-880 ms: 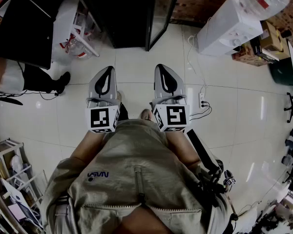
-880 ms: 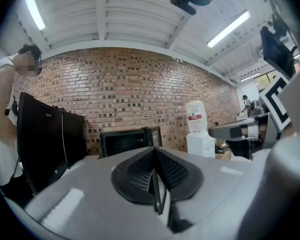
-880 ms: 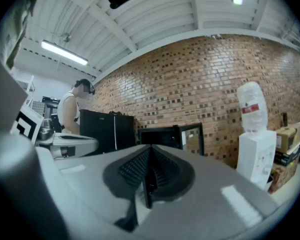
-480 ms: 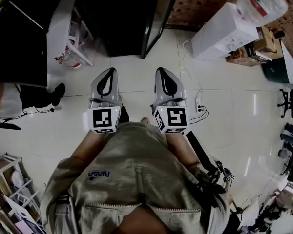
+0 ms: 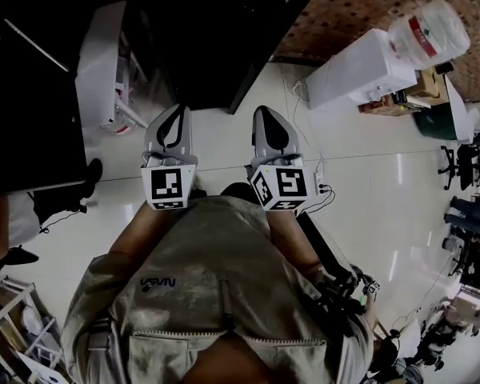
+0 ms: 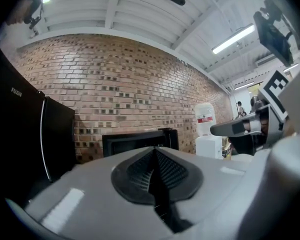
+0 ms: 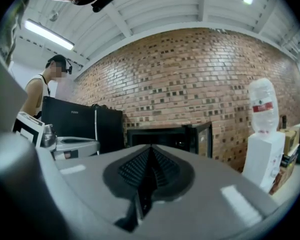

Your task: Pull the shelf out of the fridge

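Toward the top middle of the head view, well ahead of me, the fridge [image 5: 212,30] sits low on the floor [image 5: 368,190] against the brick wall [image 5: 360,6]. Its door [image 5: 276,42] stands open at the right of the opening. My left gripper [image 5: 176,112] and right gripper [image 5: 266,112] hang close to my body, and the fingers of both are pressed together on nothing.

I cannot see the shelf, because the fridge's inside is only darkness from where I stand. That is the main danger, I judge: reaching in blind, I may catch the wrong edge or miss the shelf altogether. With the fingers shut I would only bump it, so they must open first. The open door lies on my right gripper's path and could be knocked. A pull from one side may tilt the shelf and jam it in its rails.
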